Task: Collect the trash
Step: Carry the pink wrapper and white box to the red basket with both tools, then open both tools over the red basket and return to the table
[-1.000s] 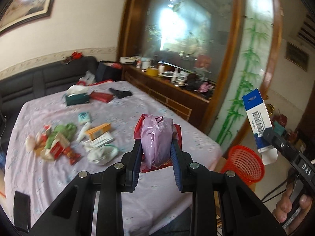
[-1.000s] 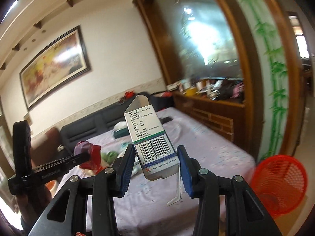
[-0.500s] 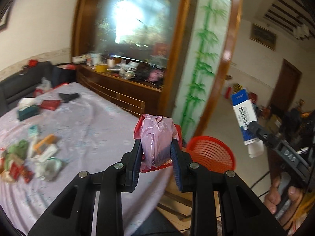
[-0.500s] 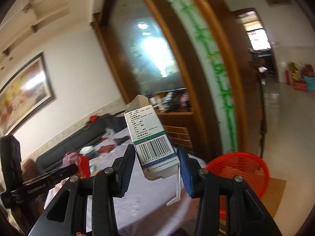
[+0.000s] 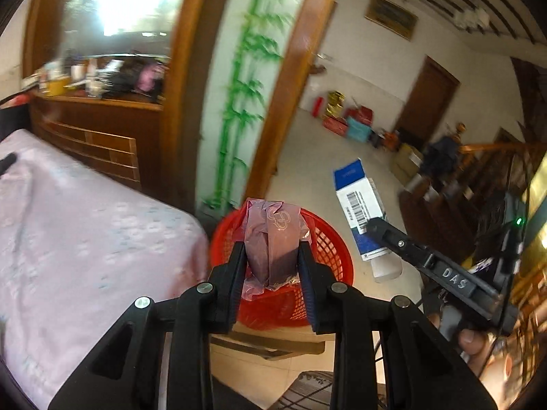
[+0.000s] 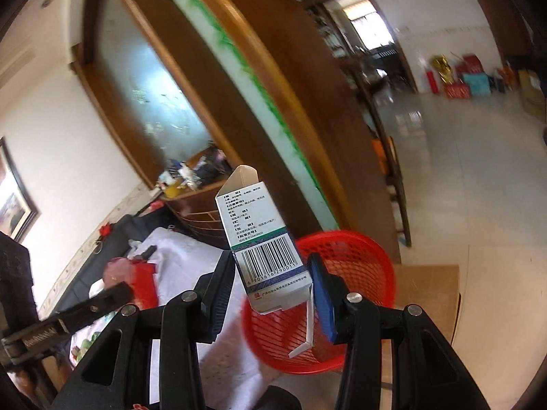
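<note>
Landmark: red mesh basket, standing on the floor just beside the corner of the desk with its lilac cloth. Left claw is clamped on a pink plastic bag, held over the basket's mouth. Right claw grips a white medicine carton with barcode, its top flap open, held before the basket's near-left rim.

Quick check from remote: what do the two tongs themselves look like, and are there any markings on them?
Both tongs, left and right, are black plastic with silver bolts at the joints and ribbed blue pads. The right tongs carry white letters DAS on the side; the left have white lettering too blurred to read.
</note>
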`<state>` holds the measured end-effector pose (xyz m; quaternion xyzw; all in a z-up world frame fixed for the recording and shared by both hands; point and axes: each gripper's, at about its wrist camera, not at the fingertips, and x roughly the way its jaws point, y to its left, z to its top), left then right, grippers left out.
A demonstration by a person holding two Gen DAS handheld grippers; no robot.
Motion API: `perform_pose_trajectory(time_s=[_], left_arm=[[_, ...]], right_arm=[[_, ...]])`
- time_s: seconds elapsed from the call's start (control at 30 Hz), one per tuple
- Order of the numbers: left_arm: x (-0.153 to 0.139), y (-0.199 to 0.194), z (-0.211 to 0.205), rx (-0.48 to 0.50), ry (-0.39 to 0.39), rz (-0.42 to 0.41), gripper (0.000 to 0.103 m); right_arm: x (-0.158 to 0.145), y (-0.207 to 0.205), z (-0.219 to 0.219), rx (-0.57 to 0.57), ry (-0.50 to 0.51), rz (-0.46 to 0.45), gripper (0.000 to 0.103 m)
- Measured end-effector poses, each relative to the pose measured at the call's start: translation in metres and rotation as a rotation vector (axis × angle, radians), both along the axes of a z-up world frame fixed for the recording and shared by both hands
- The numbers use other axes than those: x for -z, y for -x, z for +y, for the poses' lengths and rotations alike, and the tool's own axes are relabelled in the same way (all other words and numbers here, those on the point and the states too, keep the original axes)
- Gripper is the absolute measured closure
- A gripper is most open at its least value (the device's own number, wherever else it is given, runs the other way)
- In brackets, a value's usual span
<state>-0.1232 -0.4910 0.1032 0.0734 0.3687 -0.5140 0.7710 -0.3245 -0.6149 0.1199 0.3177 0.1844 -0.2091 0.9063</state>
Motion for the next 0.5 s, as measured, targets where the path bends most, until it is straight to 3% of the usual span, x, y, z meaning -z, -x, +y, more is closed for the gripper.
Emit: perform_pose_trajectory(time_s=[0.2, 0.33, 0.5], left_arm=[[0.036, -0.013, -0.04, 0.019, -0.068, 0.065, 0.073], [0.051, -0.014, -0.058, 0.049, -0.084, 0.06, 0.071], [0.077, -0.023, -0.067, 0.047, -0.113, 0.109, 0.048]], right_arm=[[0.019, -0.006, -0.021, 0.027, -0.044, 0.04, 0.056], [0.029, -0.01, -0.031, 0.039, -0.06, 0.061, 0.056], [0.037, -0.014, -0.041, 0.048, -0.095, 0.064, 0.053]])
